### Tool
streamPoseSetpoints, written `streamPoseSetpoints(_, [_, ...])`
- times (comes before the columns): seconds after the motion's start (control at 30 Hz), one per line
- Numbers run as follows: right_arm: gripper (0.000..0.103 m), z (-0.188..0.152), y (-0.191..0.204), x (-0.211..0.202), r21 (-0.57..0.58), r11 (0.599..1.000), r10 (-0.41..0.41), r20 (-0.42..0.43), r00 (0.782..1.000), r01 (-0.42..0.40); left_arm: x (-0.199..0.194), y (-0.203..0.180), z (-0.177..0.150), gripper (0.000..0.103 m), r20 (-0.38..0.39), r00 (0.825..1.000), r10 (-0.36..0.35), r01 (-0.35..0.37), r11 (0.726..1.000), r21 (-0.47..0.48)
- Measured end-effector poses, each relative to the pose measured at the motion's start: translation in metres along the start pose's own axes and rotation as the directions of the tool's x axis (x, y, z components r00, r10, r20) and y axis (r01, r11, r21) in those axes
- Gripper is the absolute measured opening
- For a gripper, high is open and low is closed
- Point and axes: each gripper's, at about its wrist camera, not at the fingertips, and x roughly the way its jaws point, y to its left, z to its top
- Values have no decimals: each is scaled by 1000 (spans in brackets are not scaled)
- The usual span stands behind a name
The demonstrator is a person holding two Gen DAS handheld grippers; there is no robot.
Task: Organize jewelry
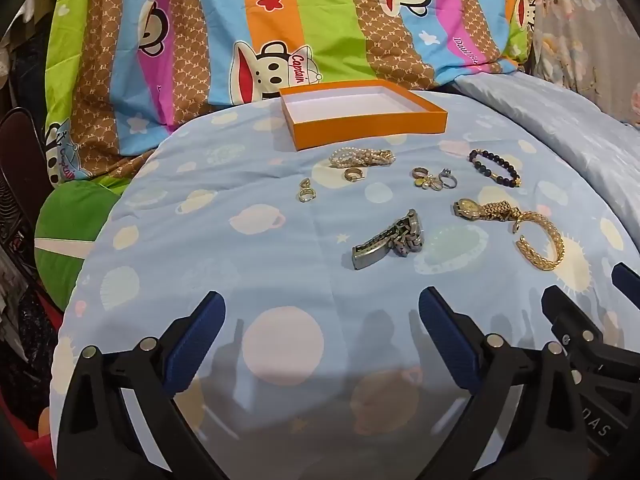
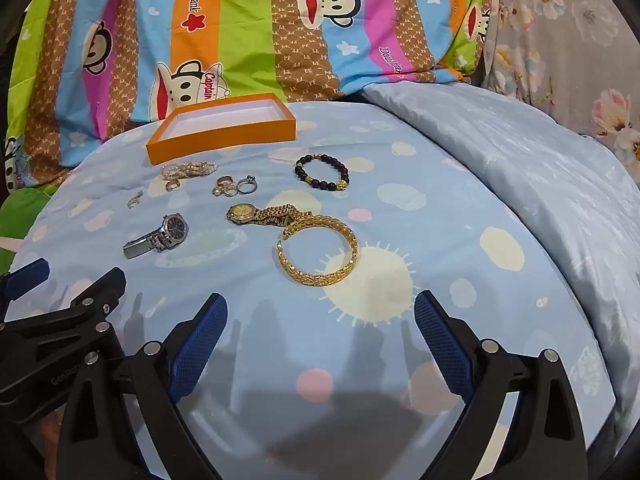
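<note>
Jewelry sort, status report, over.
Both hand-held grippers, left and right, open, empty. Orange box empty; silver watch, gold bangle on bedspread. Nothing blocking.

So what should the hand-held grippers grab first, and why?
Probably the right hand-held gripper should reach forward to the gold bangle. It lies nearest, just ahead of the open jaws, and nothing is held yet. The orange box at the far side looks empty, and all the jewelry lies loose on the blue bedspread.

Pale blue bedspread [image 1: 240,208]; striped cartoon-monkey quilt [image 1: 248,20] behind.
</note>
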Motion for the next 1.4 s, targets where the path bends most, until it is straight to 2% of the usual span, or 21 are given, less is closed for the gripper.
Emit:
streamPoseSetpoints(0.47, [93, -4, -3, 1, 4, 1000, -7, 2, 1000, 7, -2, -3, 0, 90, 3, 1000, -13, 13, 1000, 26])
streamPoseSetpoints(1.4, [93, -1, -4, 0, 11, 1000, 0, 3, 1000, 0, -3, -7, 0, 89, 6, 1000, -29, 28, 999, 26])
